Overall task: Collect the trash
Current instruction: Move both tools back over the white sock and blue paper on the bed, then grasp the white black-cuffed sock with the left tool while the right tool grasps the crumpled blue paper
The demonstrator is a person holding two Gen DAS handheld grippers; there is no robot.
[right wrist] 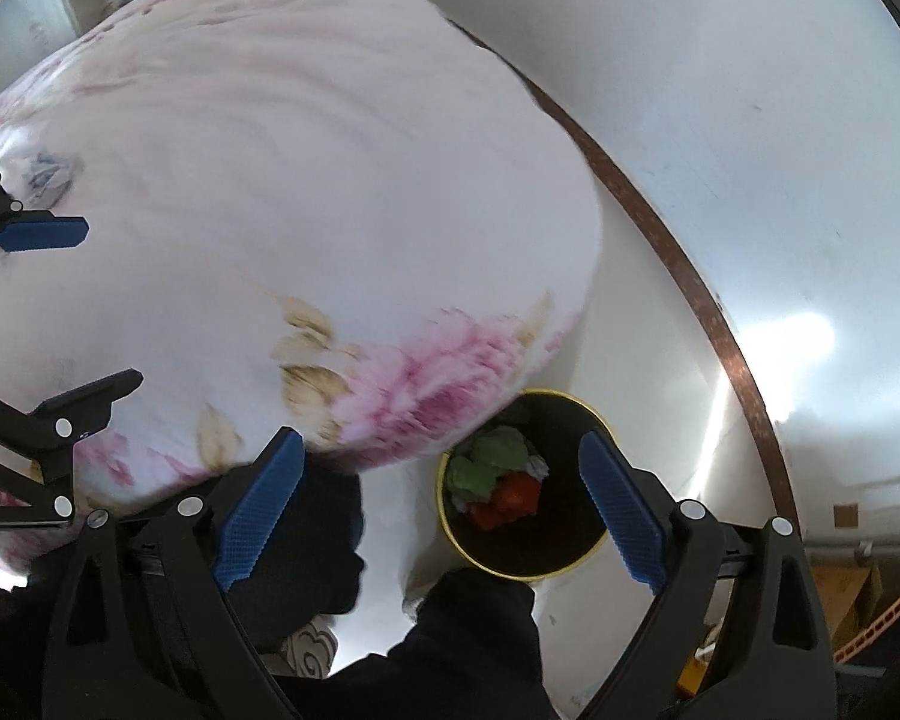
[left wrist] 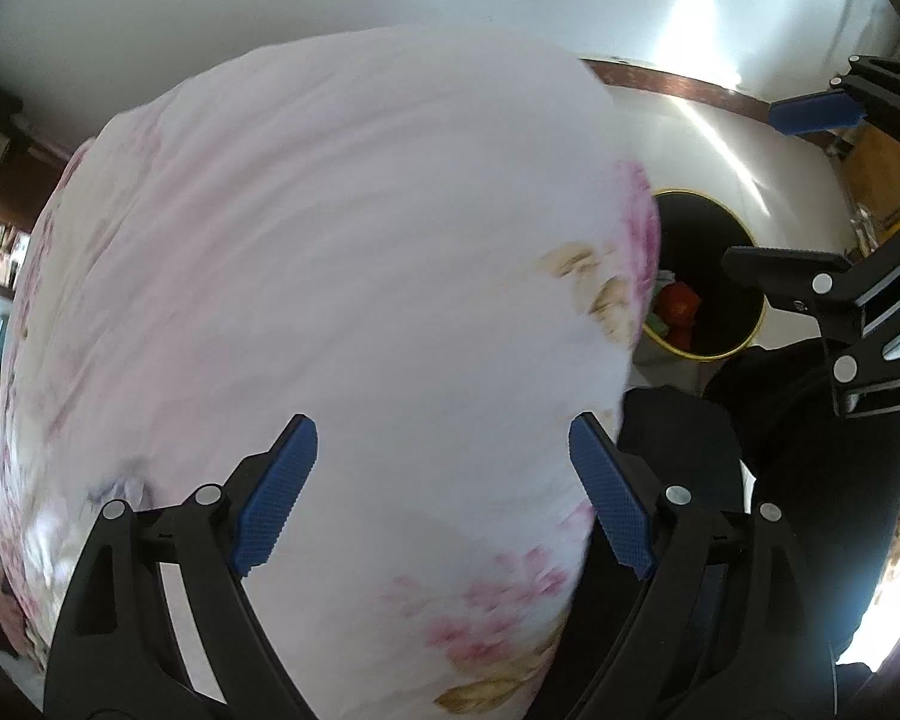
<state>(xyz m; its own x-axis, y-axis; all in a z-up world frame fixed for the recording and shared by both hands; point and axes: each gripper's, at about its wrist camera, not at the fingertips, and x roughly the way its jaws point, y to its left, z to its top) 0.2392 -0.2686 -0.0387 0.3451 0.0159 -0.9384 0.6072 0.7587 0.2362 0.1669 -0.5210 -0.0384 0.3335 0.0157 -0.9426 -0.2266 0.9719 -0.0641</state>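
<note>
A round black trash bin (right wrist: 561, 564) with a yellow rim stands on the white floor beside the bed. Crumpled green, red and white trash (right wrist: 498, 480) lies inside it. My right gripper (right wrist: 444, 498) is open and empty, held above the bin. The bin also shows in the left wrist view (left wrist: 720, 276) with red trash (left wrist: 678, 306) inside, partly hidden by the bed edge. My left gripper (left wrist: 444, 480) is open and empty over the bed. My right gripper shows at the right edge of the left wrist view (left wrist: 768, 180).
A bed with a pink floral quilt (left wrist: 330, 270) fills most of both views (right wrist: 270, 180). A brown skirting strip (right wrist: 690, 300) runs along the white wall. The person's dark clothing (right wrist: 468, 642) is below the bin. Cardboard boxes (right wrist: 840, 594) sit at the right.
</note>
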